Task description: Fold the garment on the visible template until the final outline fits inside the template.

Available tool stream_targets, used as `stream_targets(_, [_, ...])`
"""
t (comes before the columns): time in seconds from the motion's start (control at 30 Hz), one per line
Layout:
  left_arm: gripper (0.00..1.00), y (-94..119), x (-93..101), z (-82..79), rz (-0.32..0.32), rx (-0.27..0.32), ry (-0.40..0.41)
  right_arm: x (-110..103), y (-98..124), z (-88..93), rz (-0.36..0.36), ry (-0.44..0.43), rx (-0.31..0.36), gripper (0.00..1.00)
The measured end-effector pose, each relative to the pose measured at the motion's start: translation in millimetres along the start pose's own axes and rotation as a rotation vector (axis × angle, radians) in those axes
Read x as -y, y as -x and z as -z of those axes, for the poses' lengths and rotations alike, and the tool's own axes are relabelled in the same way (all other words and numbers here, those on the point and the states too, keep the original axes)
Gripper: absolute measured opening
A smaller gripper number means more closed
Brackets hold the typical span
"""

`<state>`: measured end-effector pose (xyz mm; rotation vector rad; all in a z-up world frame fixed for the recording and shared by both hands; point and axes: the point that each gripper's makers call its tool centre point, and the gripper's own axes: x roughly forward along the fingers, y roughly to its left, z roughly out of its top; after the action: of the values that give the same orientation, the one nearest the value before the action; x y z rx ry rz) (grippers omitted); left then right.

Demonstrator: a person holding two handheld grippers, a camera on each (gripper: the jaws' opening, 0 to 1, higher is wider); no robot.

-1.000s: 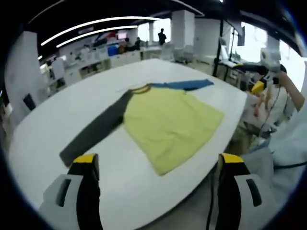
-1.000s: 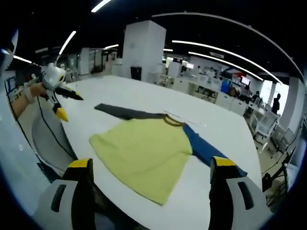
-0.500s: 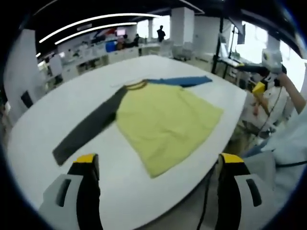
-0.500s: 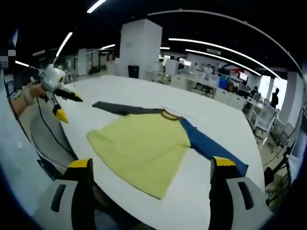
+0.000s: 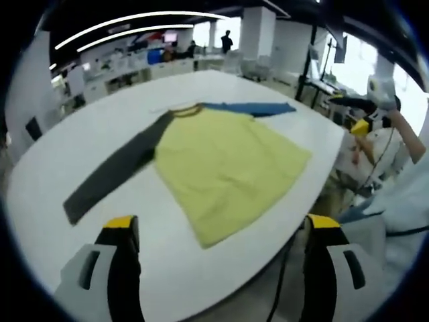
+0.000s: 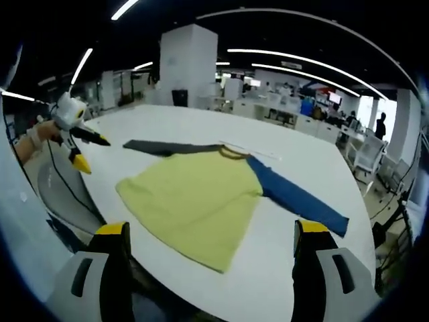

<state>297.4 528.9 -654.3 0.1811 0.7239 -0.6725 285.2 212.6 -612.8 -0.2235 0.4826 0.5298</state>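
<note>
A long-sleeved shirt lies flat on the white table [image 5: 80,114], its yellow body [image 5: 228,164] nearest the table's edge. One sleeve is dark grey [image 5: 110,178], the other blue [image 5: 251,107]. In the right gripper view the yellow body [image 6: 194,198] is central, with the grey sleeve [image 6: 161,146] to its left and the blue sleeve [image 6: 295,198] to its right. My left gripper [image 5: 221,223] is open, held off the table short of the hem. My right gripper [image 6: 211,228] is open too, short of the hem. Each gripper appears at the side of the other's view: the right gripper [image 5: 365,114], the left gripper [image 6: 70,127].
The rounded table edge [image 6: 100,215] runs just ahead of both grippers. A thin pale strip [image 6: 258,152] lies on the table beyond the collar. Office desks, chairs and a white pillar [image 6: 188,67] stand behind. A person's pale clothing [image 5: 395,201] is at the right.
Both cameras have shifted slightly, so the shirt sits a little differently in each view. The shirt itself has not moved on the table, and both grippers stay open.
</note>
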Motion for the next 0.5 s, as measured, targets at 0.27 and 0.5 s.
stream_targets(0.27, [0.95,-14.4,-0.8,0.4,0.012,-0.013,0.030,5.2,-9.9,11.4,-0.006,-0.029,-0.013,1.00])
stream_targets(0.5, [0.90,-27.9,-3.5,4.7,0.013,-0.034,0.061,10.7,-18.1,18.7,-0.013,-0.061,-0.020,1.00])
